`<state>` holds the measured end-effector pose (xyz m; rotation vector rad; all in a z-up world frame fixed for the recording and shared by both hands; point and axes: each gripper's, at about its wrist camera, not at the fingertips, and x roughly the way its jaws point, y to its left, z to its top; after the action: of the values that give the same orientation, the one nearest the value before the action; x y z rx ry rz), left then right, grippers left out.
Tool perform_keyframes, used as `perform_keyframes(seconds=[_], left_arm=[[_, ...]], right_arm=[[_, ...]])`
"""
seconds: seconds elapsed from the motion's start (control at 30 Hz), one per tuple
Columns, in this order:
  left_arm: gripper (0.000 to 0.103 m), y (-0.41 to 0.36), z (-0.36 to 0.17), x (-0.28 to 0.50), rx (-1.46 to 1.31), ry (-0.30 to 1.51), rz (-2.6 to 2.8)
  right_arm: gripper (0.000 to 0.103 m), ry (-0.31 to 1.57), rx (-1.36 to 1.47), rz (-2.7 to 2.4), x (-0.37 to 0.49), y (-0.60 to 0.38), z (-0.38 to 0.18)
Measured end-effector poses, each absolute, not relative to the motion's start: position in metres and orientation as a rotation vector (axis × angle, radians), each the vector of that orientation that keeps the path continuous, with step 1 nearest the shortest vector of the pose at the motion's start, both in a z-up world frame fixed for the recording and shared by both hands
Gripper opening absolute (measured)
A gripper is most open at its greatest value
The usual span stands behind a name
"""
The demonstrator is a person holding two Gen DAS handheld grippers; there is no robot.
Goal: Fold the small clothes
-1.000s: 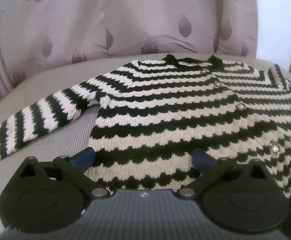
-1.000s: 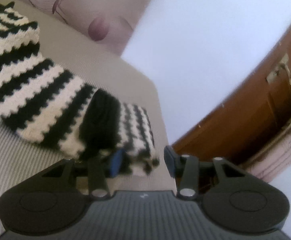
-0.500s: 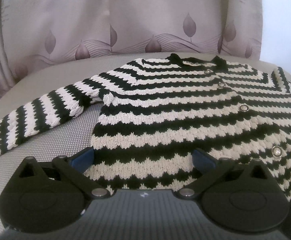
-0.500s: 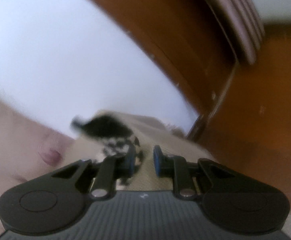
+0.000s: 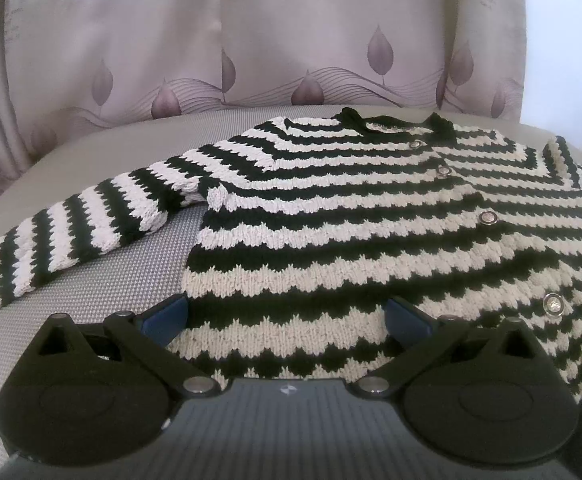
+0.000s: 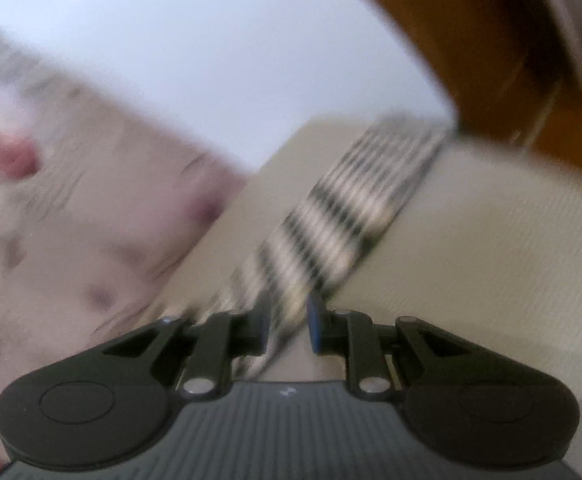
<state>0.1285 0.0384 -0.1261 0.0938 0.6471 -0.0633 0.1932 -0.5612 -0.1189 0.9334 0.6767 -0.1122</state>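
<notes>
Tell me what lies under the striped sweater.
The sweater lies flat on a grey textured cushion, bare beside its left sleeve. Whatever lies directly beneath the body is covered. Behind it hangs a leaf-print curtain.

Black-and-cream striped cardigan, seemingly blue-padded fingers

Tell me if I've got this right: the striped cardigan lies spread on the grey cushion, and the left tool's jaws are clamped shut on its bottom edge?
Not quite. The striped cardigan does lie spread on the grey cushion, but the left wrist view shows the left gripper with jaws wide open, straddling the bottom edge, not clamped on it.
</notes>
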Motion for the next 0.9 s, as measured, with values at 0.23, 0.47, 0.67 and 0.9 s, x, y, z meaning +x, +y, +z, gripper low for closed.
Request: perform_keyframes(seconds=[0.23,0.47,0.67,0.9], left_arm=[[0.101,0.036,-0.121,0.121,0.125,0.610,-0.086],[0.102,0.064,-0.096,0.080,0.067,0.576,-0.119],[0.100,0.121,-0.100,0.059,-0.088,0.699,-0.123],[0.092,0.131,-0.109,0.048,-0.164,0.772,-0.235]], right_arm=[[0.039,0.838,0.744,0.223,0.126,-0.429,-0.091],[0.045,0.884,0.631,0.296,0.068,-0.372,-0.073],[0.021,0.844,0.700,0.288,0.057,-0.357,-0.079],[0.012,0.795,0.743,0.241,0.049,-0.370,-0.075]])
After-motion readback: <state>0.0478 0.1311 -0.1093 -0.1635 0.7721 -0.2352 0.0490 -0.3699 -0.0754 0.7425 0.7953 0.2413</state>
